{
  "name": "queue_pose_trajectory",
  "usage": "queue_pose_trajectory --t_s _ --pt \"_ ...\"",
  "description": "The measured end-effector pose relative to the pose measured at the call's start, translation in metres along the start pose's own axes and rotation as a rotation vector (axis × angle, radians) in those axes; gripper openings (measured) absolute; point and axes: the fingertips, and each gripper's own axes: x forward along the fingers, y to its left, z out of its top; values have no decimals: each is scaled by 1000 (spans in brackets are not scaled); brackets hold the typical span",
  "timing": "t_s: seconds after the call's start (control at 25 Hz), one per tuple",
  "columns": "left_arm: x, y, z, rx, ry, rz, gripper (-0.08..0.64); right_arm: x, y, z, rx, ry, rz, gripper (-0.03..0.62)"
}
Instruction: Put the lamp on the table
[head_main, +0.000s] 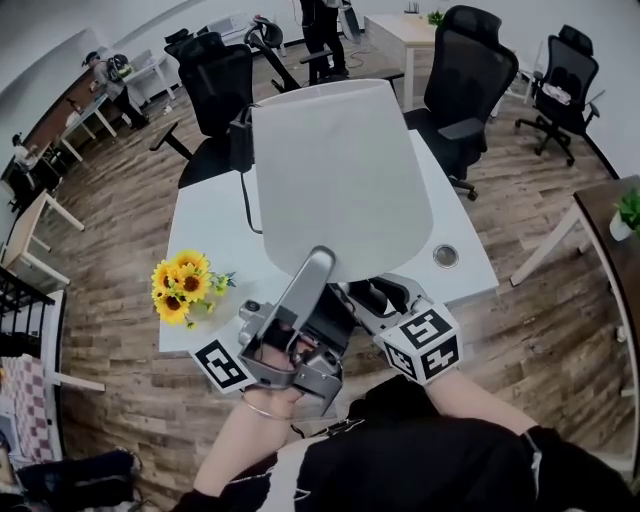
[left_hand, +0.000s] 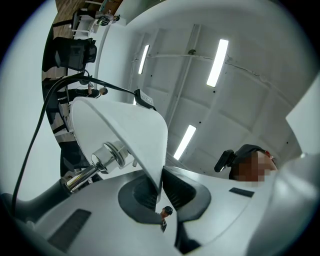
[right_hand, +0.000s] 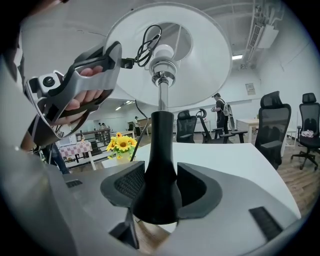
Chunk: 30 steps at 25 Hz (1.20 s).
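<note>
One lamp (head_main: 340, 180): conical shade (right_hand: 200, 65), flared black base (right_hand: 156, 195).

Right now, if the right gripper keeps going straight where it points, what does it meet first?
The right gripper, shut on the black foot of the lamp, aims at the white table; its top is probably met first, though depth is unclear.

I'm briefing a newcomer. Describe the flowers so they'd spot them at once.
Find the white table in the middle of the room. At its near left corner stands a bunch of sunflowers, the only yellow thing on it.
</note>
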Motion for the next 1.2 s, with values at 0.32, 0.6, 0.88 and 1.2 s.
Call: queue_pose_trajectory --t_s 0.32,0.6,0.88,1.2 --pt "27 30 -3 5 11 20 14 7 -36 4 14 9 20 212" --pt "67 69 -1 -1 -17 36 14 13 -91 15 10 18 37 212" --pt "115 109 -10 8 -27 44 15 15 -153 25 13 22 58 212" --pt "159 148 -20 51 -56 68 15 19 -212 34 -4 14 113 212"
